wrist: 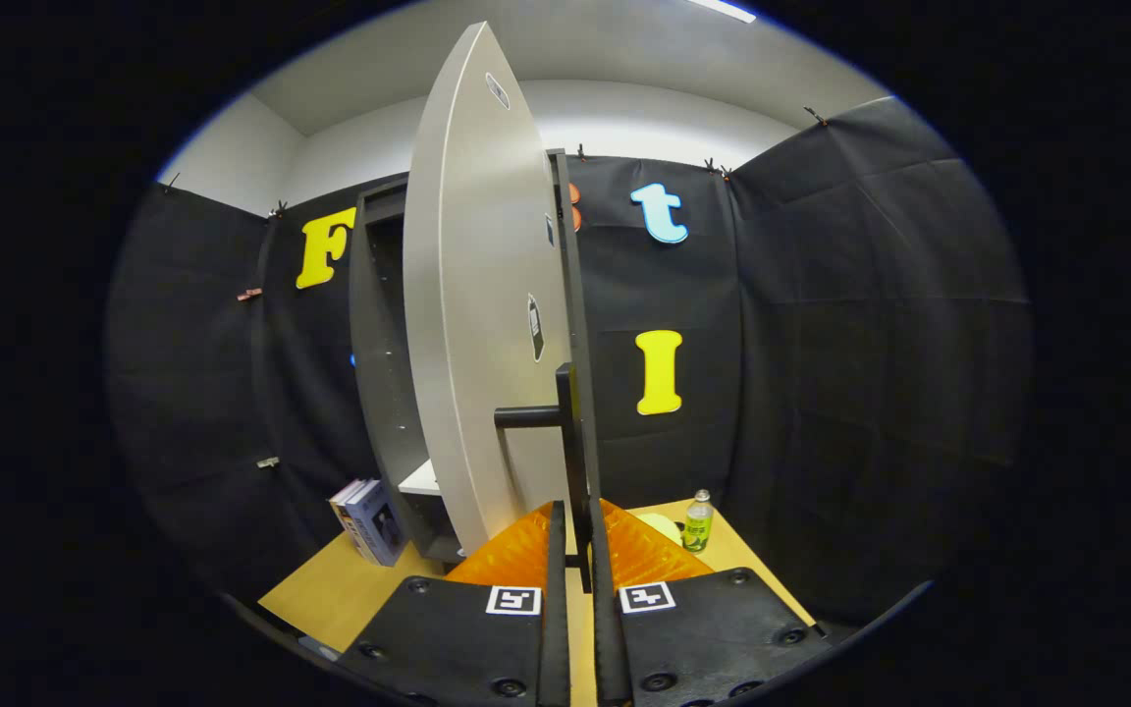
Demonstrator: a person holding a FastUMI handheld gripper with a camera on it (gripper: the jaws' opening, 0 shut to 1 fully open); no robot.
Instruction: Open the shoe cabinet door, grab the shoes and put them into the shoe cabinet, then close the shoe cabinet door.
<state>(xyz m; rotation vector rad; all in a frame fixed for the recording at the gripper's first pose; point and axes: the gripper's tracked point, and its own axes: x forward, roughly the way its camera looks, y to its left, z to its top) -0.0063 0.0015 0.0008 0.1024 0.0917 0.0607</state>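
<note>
Your gripper points level at the cabinet, fingers nearly together on the door's thin edge by the dark handle | door stands ajar, edge-on just ahead; cabinet body left of it | books lean left of it, bottle on the table to the right.

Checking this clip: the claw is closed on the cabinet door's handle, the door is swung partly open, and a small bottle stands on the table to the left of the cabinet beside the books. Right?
Not quite. In the gripper view the bottle stands right of the cabinet, away from the books on its left. The rest holds: the claw is closed on the handle and the door is partly open.
</note>
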